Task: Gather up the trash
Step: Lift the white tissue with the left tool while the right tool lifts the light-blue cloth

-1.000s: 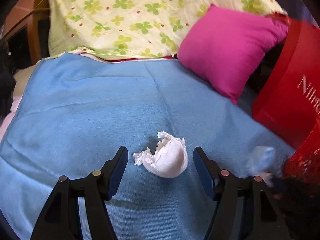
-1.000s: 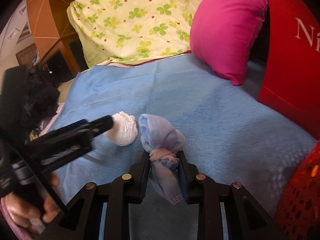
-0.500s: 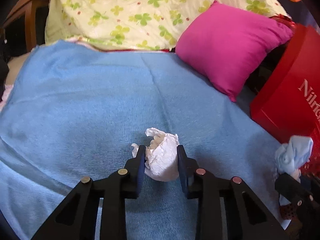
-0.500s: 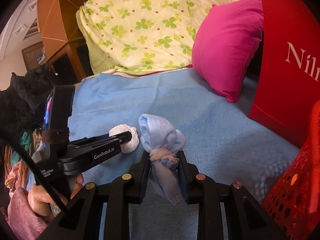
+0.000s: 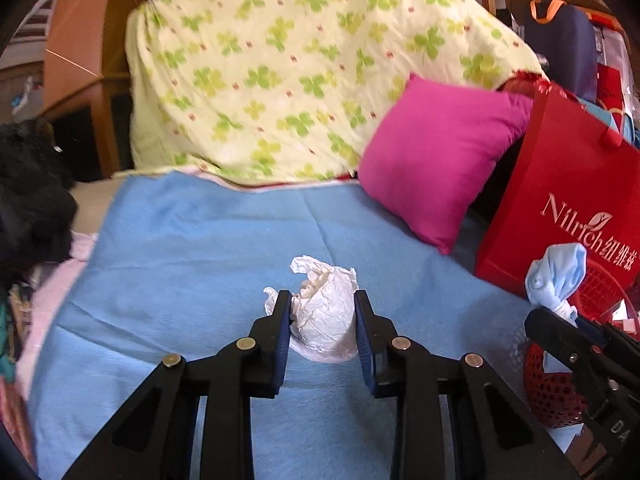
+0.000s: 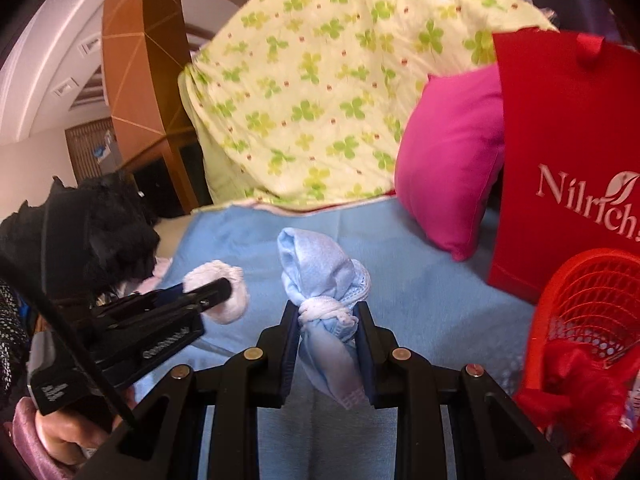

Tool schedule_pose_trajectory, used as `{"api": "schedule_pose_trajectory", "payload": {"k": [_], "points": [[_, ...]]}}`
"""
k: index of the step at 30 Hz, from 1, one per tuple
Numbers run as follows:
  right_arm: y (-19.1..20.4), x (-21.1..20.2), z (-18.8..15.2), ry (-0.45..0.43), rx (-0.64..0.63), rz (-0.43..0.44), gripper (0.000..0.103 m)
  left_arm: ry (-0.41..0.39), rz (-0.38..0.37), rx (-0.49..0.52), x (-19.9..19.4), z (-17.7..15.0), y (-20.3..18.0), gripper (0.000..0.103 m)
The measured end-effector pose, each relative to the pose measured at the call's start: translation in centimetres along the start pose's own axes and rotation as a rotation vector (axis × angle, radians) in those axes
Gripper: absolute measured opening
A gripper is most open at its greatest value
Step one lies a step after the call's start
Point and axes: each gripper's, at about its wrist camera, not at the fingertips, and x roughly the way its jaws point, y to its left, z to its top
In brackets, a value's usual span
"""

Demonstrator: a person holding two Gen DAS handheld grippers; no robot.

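My left gripper is shut on a crumpled white tissue and holds it above the blue blanket. My right gripper is shut on a knotted light-blue face mask, also lifted off the blanket. The mask also shows at the right in the left wrist view, close to a red mesh basket. The left gripper with its tissue shows at the left in the right wrist view. The red basket is at the lower right of the right gripper.
A magenta pillow and a clover-print quilt lie at the back of the bed. A red paper bag stands on the right behind the basket. Black fabric is piled at the left.
My left gripper closed on the tissue and lifted it off the blanket. My right gripper rose with the mask and moved right toward the red basket.
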Motion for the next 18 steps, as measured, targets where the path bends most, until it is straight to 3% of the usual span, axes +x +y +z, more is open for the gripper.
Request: {"api": "schedule_pose_trajectory", "payload": {"k": [8, 18], "points": [[0.8, -4.2, -0.6, -0.053, -0.004, 0.017, 0.028, -0.072, 0.094, 0.024, -5.0, 1.0, 0.0, 0.032], [1.2, -9.2, -1.3, -0.126, -0.018, 0.054, 0.028, -0.130, 0.117, 0.066, -9.7, 1.1, -1.5, 0.032]]}}
